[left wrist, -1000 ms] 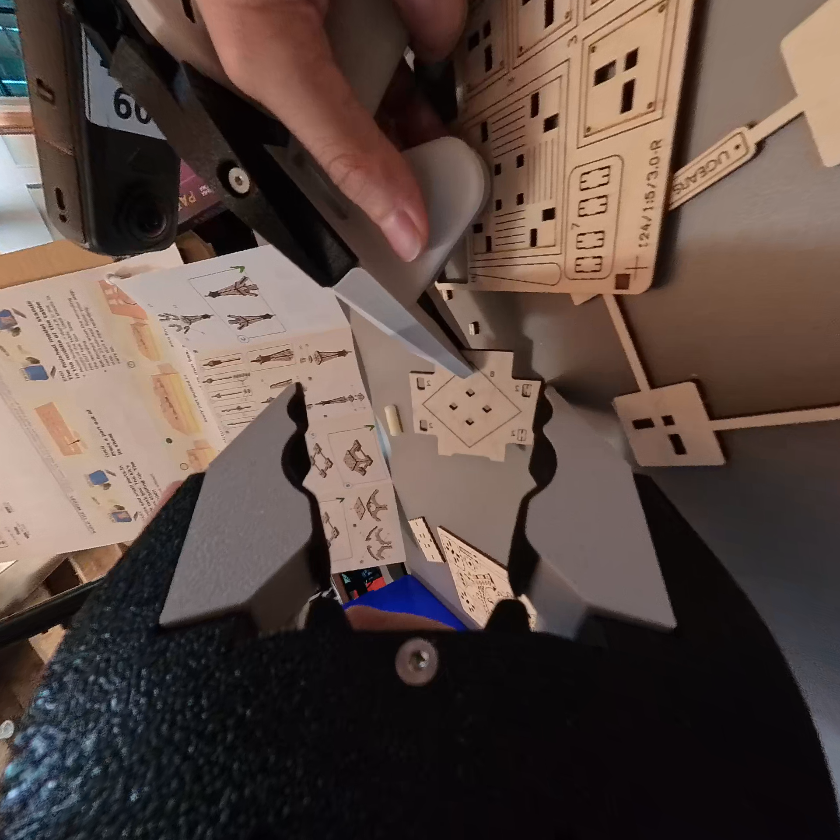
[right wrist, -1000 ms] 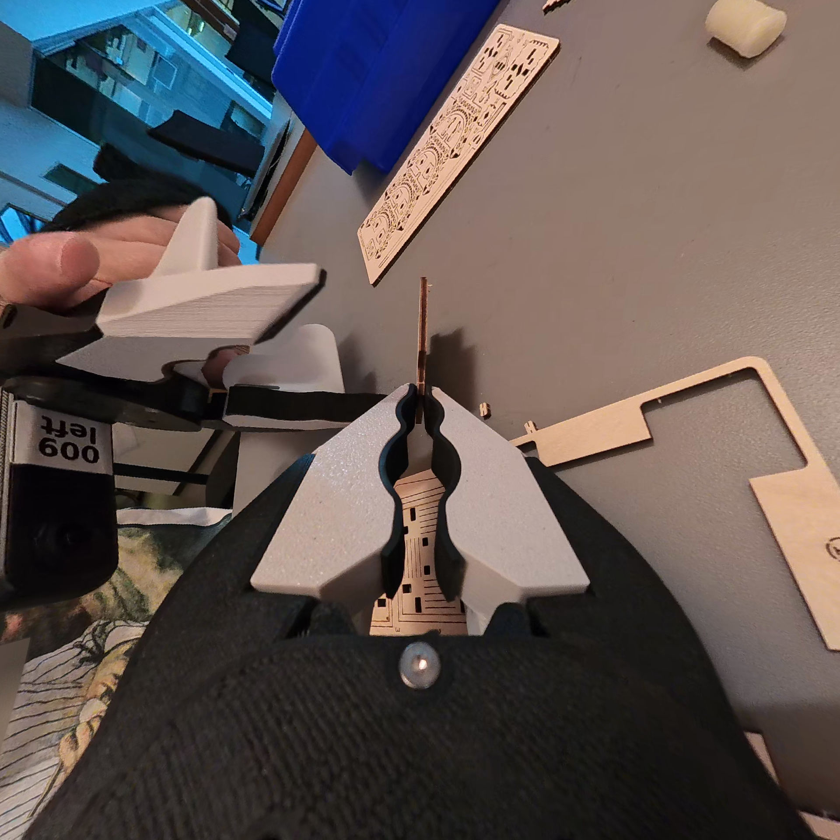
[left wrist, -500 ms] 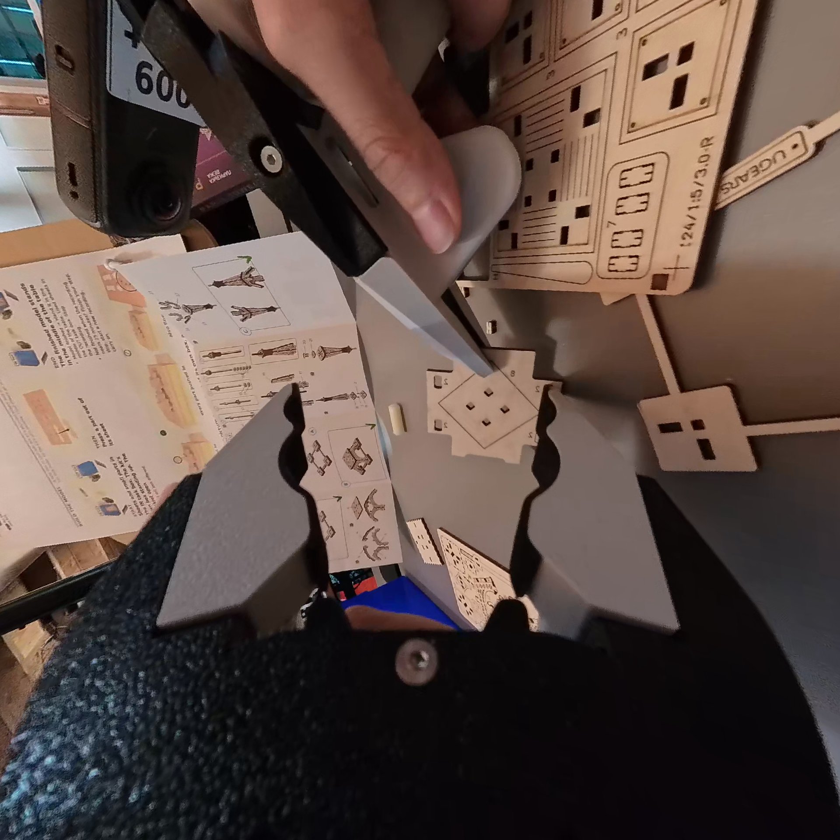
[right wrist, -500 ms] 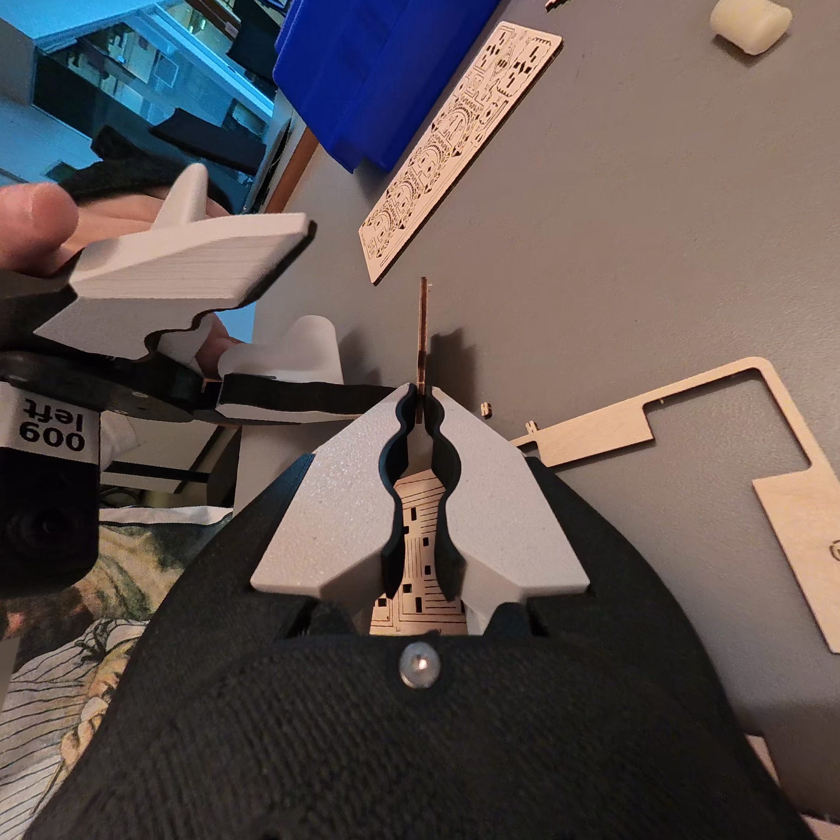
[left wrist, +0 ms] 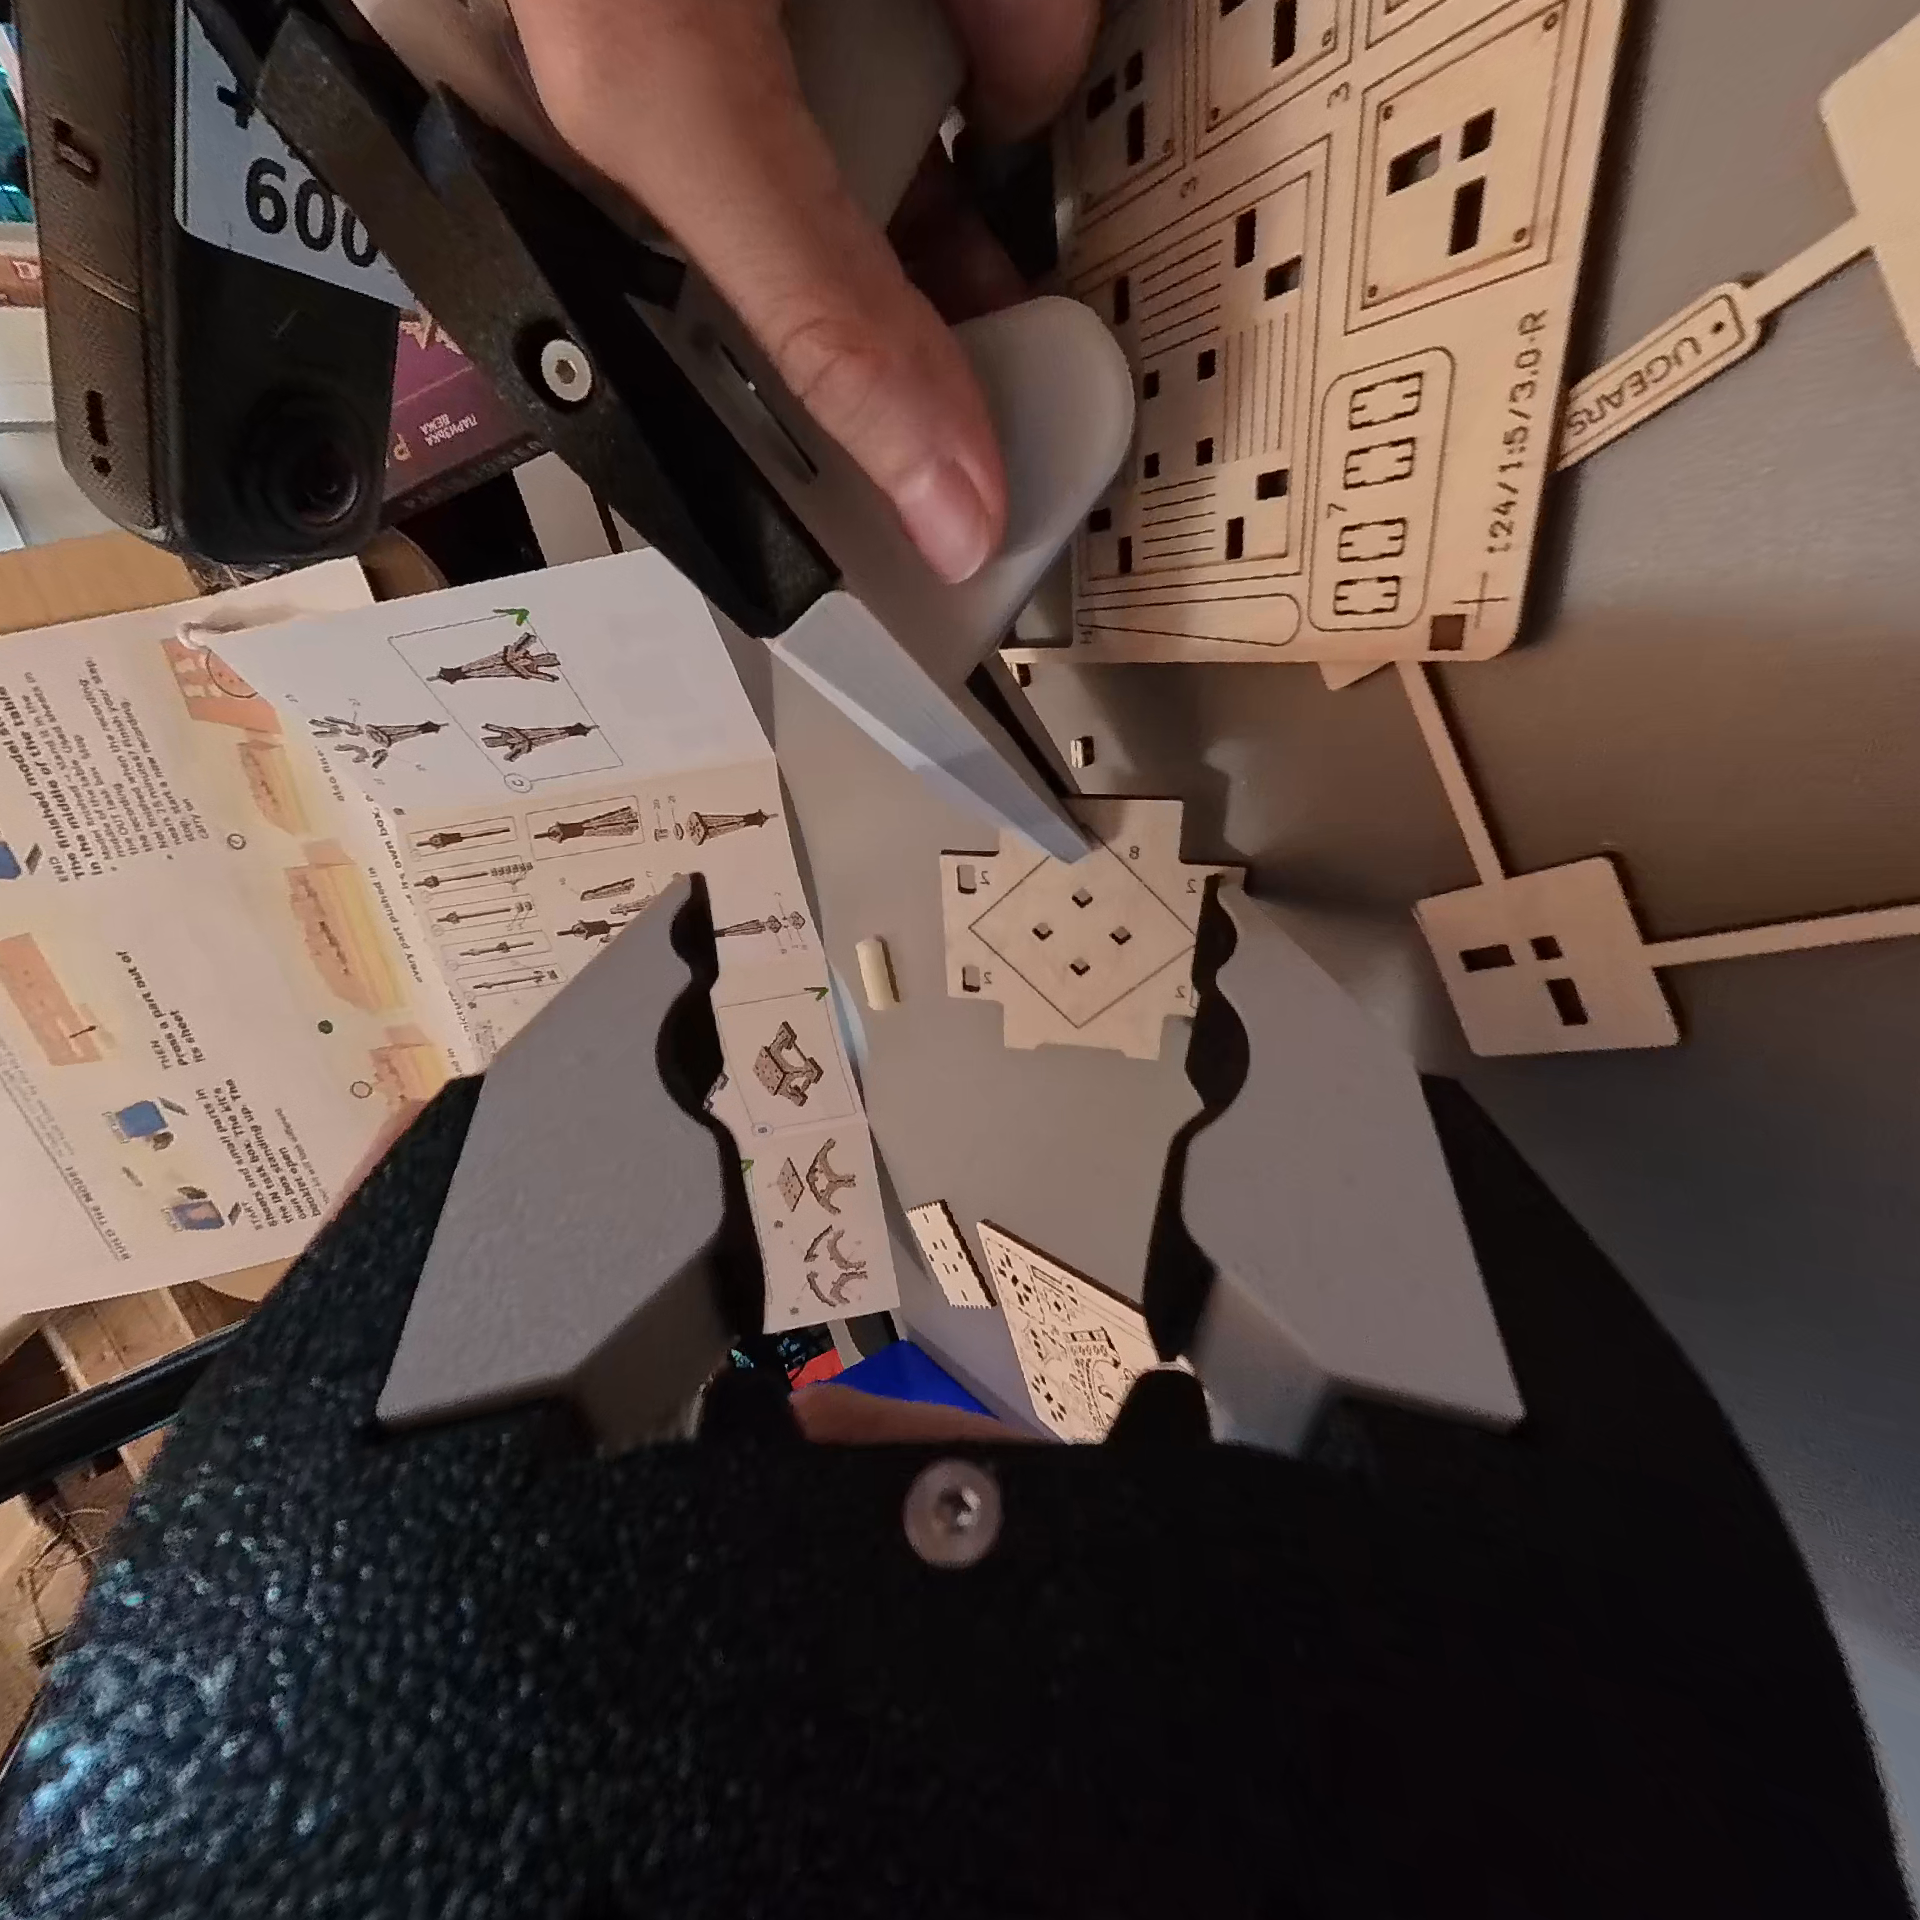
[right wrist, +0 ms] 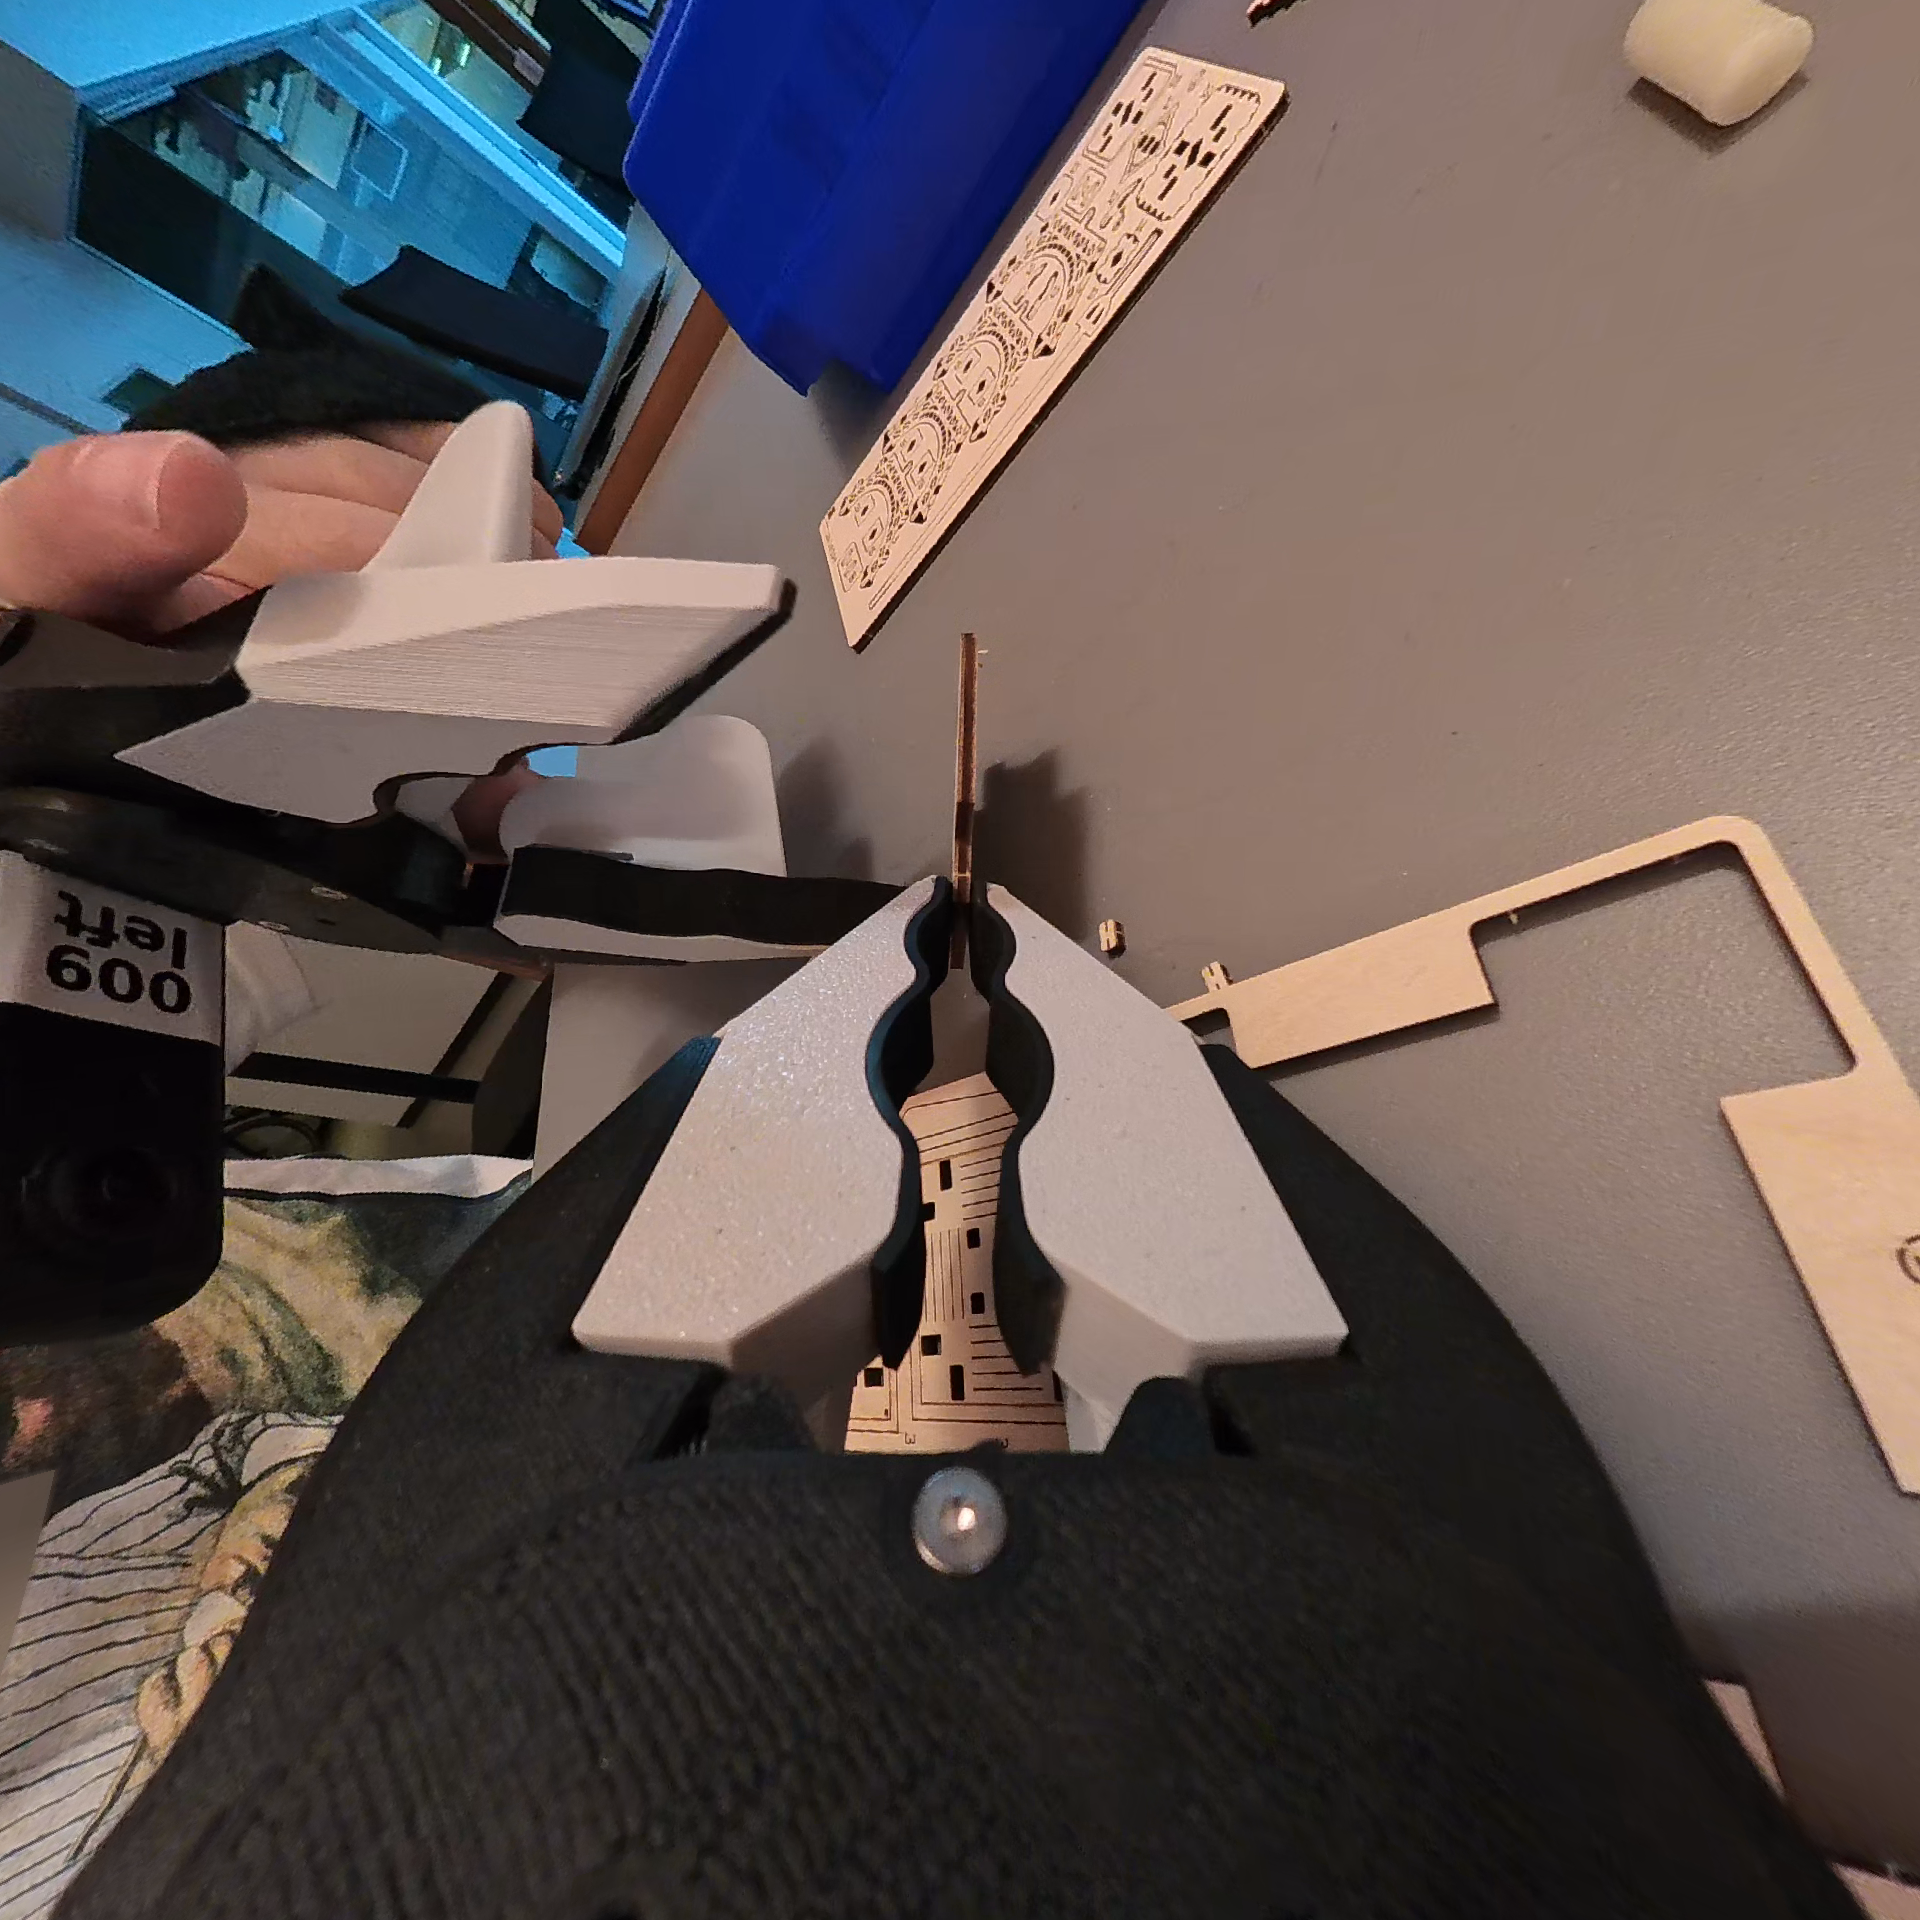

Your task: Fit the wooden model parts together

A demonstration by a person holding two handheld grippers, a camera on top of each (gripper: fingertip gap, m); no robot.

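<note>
Left wrist view, near to far. Left gripper (left wrist: 951, 961): jaws spread wide and empty, held above the grey bench (left wrist: 1714, 727). Just beyond the tips: square wooden plate (left wrist: 1081, 930), cross-notched outline, four small slots at its centre; it appears held on edge by the right gripper (left wrist: 1070, 831), whose jaws are pinched on its far edge. Left of the plate: small pale peg (left wrist: 875, 972), then the instruction sheet (left wrist: 343, 914). Right: slotted tab on a thin stem (left wrist: 1548, 956). Far: cut-out parts sheet (left wrist: 1340, 364).

Right wrist view, near to far. Right gripper (right wrist: 961, 914): jaws clenched on the plate, seen edge-on as a thin strip (right wrist: 967, 758) standing clear of the bench. Left gripper (right wrist: 644, 769) enters from the left, released, close beside the plate without touching it. Right: empty wooden frame (right wrist: 1382, 971). Far: engraved strip sheet (right wrist: 1049, 343), blue bin (right wrist: 862, 177), pale block (right wrist: 1714, 57).

Step in hand, by judgement: presenting the plate for handover or re-gripping before mating. Next move calls for the left jaws to close squarely on the plate's free edges, avoiding the centre slots, before the right lets go.
</note>
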